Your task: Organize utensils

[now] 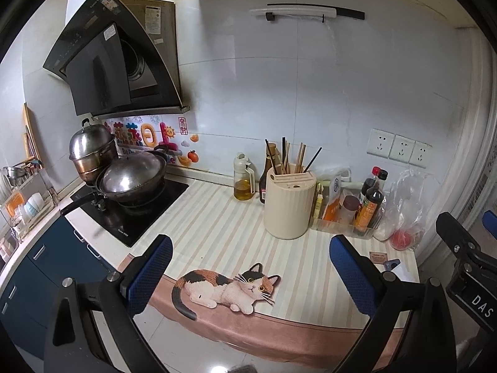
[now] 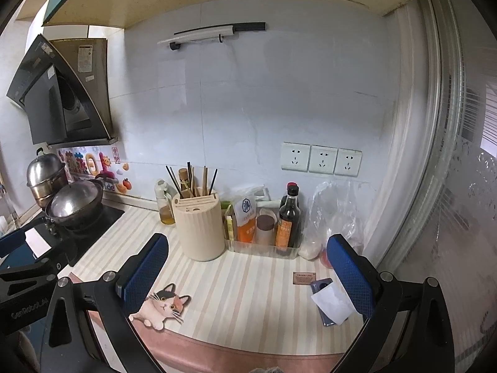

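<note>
Above table front edge, left claw spread wide, empty; right claw likewise apart, empty. Beyond both, chopsticks upright in cream utensil holder, mid-table. Oil bottle just left of holder; condiment tray just right.

Soft, even daylight from window at right; wall bright, shadows faint. Heavy fisheye bending, dark corner vignette. Curtain edge smeared; centre sharp.
</note>
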The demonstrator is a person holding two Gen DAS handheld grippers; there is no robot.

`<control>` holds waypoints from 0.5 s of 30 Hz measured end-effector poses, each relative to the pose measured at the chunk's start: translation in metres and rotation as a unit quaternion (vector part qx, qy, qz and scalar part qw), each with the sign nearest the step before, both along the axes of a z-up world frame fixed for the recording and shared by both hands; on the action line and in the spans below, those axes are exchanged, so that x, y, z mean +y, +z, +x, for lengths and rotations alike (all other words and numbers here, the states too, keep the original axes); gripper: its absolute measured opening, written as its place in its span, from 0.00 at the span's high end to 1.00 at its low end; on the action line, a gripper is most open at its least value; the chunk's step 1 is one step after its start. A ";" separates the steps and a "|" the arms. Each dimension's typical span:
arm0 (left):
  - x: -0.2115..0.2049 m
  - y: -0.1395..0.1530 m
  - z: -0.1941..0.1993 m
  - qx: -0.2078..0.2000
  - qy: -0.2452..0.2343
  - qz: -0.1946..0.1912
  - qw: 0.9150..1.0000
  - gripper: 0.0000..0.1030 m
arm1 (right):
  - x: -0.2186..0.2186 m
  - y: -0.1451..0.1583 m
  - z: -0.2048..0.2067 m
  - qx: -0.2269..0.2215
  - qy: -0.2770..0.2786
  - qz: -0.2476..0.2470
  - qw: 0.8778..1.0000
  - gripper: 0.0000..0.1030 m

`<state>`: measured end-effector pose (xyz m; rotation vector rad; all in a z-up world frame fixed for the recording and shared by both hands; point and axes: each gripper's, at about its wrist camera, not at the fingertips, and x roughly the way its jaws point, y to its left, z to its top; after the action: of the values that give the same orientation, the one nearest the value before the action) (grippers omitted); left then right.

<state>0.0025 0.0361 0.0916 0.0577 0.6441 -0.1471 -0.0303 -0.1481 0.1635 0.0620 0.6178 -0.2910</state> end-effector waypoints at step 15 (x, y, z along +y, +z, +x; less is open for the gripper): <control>-0.001 -0.003 0.001 -0.005 -0.001 0.001 1.000 0.00 | 0.003 -0.005 0.005 0.006 0.005 0.005 1.000 0.00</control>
<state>0.0035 0.0346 0.0883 0.0602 0.6335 -0.1478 -0.0256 -0.1453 0.1585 0.0670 0.6323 -0.2778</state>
